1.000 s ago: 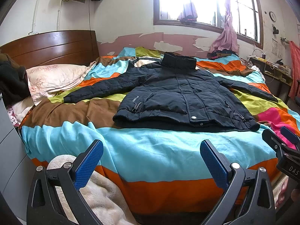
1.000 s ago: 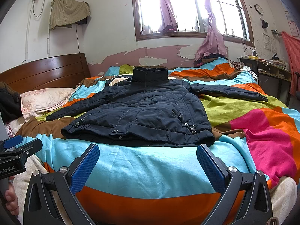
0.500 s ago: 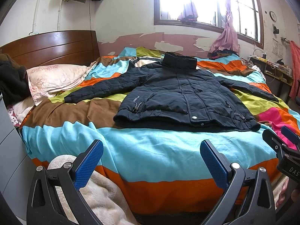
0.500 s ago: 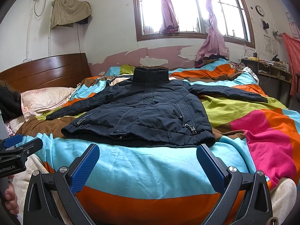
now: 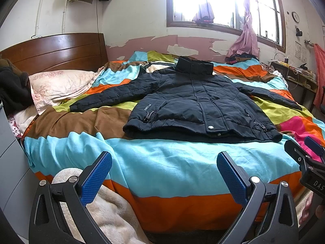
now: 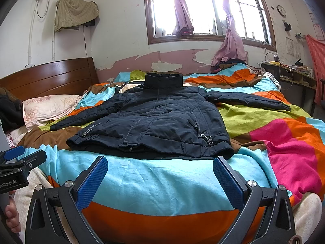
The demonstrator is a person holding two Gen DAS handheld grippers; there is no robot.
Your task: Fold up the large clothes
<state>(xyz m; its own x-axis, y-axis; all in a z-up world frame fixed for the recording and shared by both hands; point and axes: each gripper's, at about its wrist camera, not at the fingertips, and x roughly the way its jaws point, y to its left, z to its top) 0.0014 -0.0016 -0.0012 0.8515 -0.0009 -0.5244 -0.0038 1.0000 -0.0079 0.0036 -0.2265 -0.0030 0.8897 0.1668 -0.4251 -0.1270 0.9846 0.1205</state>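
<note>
Left gripper (image 5: 164,174) level at the foot of the bed, fingers spread wide, nothing between them. Right gripper (image 6: 160,180) alongside it, same height, also spread wide and empty, pointing up the bed. Striped quilt (image 5: 162,162) beyond both. Dark padded jacket (image 5: 199,103) lies flat on the quilt mid-bed, front up, hem toward the grippers, sleeves out to either side, collar toward the window (image 6: 203,10). Pillow (image 5: 61,85) lies by the wooden headboard (image 5: 56,50), left.

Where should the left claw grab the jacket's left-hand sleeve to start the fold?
At the cuff end of the dark padded jacket, coming from the pillow side: that sleeve lies flat, stretched outward, so its free tip lifts across the body.
</note>
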